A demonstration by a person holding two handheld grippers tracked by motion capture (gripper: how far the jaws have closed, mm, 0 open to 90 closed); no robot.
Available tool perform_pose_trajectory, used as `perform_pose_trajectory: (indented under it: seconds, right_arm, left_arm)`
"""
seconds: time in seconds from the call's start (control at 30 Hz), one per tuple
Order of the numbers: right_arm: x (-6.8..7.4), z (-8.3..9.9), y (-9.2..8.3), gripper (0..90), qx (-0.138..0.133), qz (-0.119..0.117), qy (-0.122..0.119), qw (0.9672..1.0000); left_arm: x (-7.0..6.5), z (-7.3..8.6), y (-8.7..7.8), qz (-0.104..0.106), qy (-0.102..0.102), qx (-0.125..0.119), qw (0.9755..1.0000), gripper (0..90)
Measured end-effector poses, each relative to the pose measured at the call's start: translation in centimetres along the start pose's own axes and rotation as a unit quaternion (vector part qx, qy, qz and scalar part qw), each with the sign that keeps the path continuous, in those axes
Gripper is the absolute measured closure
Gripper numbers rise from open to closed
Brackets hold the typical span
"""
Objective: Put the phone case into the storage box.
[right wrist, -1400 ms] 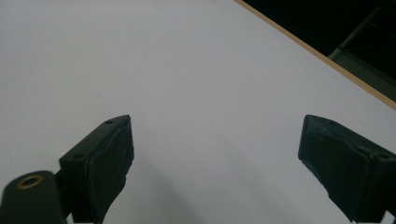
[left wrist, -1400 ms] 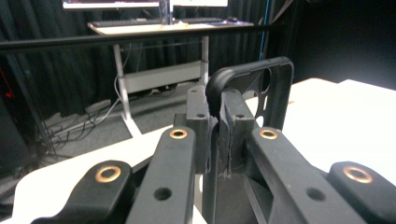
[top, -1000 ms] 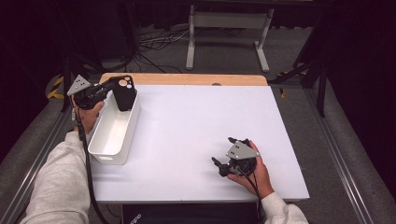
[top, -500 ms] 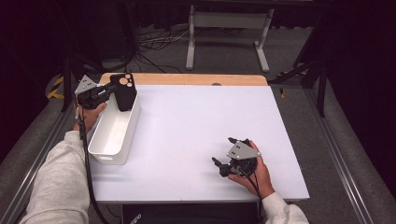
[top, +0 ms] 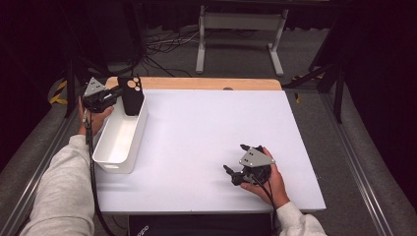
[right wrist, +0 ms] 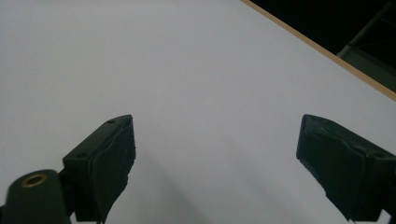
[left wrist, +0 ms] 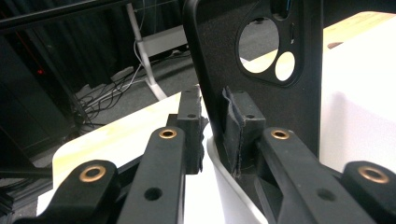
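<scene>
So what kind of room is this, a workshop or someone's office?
Most likely a lab or studio set up for recording hand work. A white tabletop with a wooden far edge stands amid black curtains, loose cables trail across the grey carpeted floor, and a grey metal stand sits behind the table.

Black phone case [top: 131, 95] with camera cutouts stands upright over the white bin's [top: 115, 147] far end

Left tool [top: 117, 93] clamped, arm outstretched, right tool [top: 236, 164] resting (jaws wide apart)
</scene>
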State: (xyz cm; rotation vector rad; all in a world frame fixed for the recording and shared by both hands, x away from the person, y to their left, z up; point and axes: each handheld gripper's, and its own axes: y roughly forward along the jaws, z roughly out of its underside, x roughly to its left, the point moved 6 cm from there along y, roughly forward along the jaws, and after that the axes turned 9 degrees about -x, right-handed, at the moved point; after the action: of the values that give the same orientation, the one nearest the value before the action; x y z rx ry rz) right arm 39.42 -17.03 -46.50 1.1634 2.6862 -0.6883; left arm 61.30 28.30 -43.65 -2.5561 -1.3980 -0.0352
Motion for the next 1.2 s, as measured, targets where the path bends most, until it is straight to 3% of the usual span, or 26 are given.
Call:
perform_pose_trajectory:
  seconds: [0.23,0.3,0.67,0.93,1.07,1.2]
  right_arm:
    - [-0.3,-0.1,-0.1,11.9,-0.006,0.003,0.004,1.0]
    - [-0.4,-0.1,-0.1,11.7,-0.006,0.003,0.005,1.0]
    - [-0.5,-0.3,-0.3,11.6,-0.011,0.003,0.005,0.9999]
    - [-0.4,-0.7,-0.4,11.6,-0.017,0.006,-0.001,0.9998]
    - [-0.9,-1.0,-0.7,11.6,-0.03,0.008,0.007,0.9995]
    - [-1.3,-1.0,-0.9,11.0,-0.032,0.015,0.01,0.9993]
  left_arm:
    - [0.0,-0.1,-0.2,-0.003,-0.015,-0.007,0.9999,71.9]
    - [0.2,-0.2,-0.4,-0.013,-0.019,-0.007,0.9997,69.5]
    - [0.0,-1.0,-1.2,-0.006,-0.024,-0.018,0.9995,67.3]
    - [-0.3,-2.5,-3.3,-0.005,-0.018,-0.035,0.9992,61.3]
    - [-1.0,-3.2,-4.4,-0.002,-0.011,-0.037,0.9992,55.8]
    - [-1.7,-3.6,-4.9,-0.02,-0.003,-0.025,0.9995,47.2]
